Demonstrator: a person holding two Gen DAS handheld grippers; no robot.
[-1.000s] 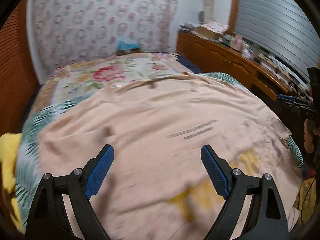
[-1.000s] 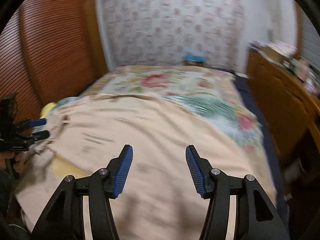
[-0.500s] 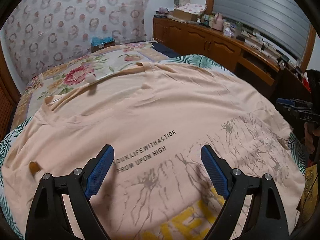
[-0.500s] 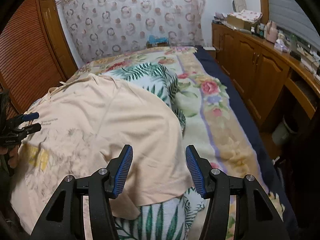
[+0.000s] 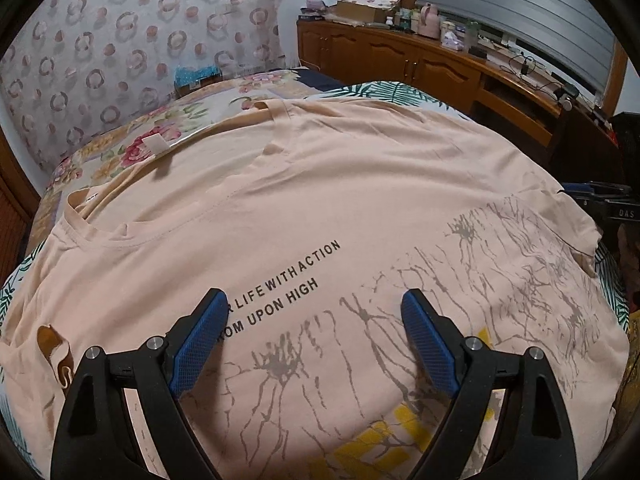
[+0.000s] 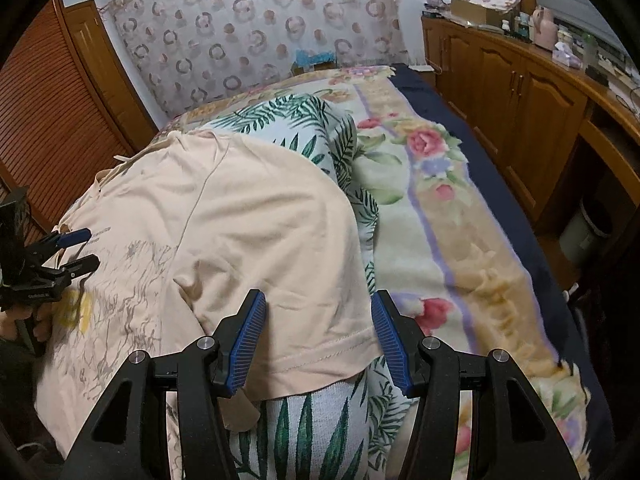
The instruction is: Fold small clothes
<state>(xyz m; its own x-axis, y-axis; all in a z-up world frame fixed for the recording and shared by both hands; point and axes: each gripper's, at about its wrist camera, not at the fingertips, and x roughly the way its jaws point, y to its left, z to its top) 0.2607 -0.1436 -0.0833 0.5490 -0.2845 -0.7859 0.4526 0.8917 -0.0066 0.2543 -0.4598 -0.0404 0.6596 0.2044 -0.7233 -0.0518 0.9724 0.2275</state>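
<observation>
A peach T-shirt (image 5: 320,184) with black lettering and a grey and yellow print lies spread flat, front up, on the bed. Its neckline (image 5: 92,232) is at the left in the left wrist view. My left gripper (image 5: 314,320) is open and empty, just above the printed chest. My right gripper (image 6: 318,324) is open and empty, its jaws on either side of a sleeve hem (image 6: 320,356) of the T-shirt (image 6: 224,216) without closing on it. The left gripper (image 6: 68,256) also shows at the left edge of the right wrist view.
The bed carries a leaf-print towel (image 6: 320,136) under the shirt and a floral blanket (image 6: 448,216). A wooden cabinet (image 6: 520,92) with clutter on top runs along the right side. A slatted wooden door (image 6: 48,120) stands at the left. A patterned curtain (image 5: 120,40) hangs behind.
Both views were blurred with motion a second ago and have since settled. Both grippers have come lower and closer to the shirt, the right one arriving at the sleeve hem. Both stay open.
</observation>
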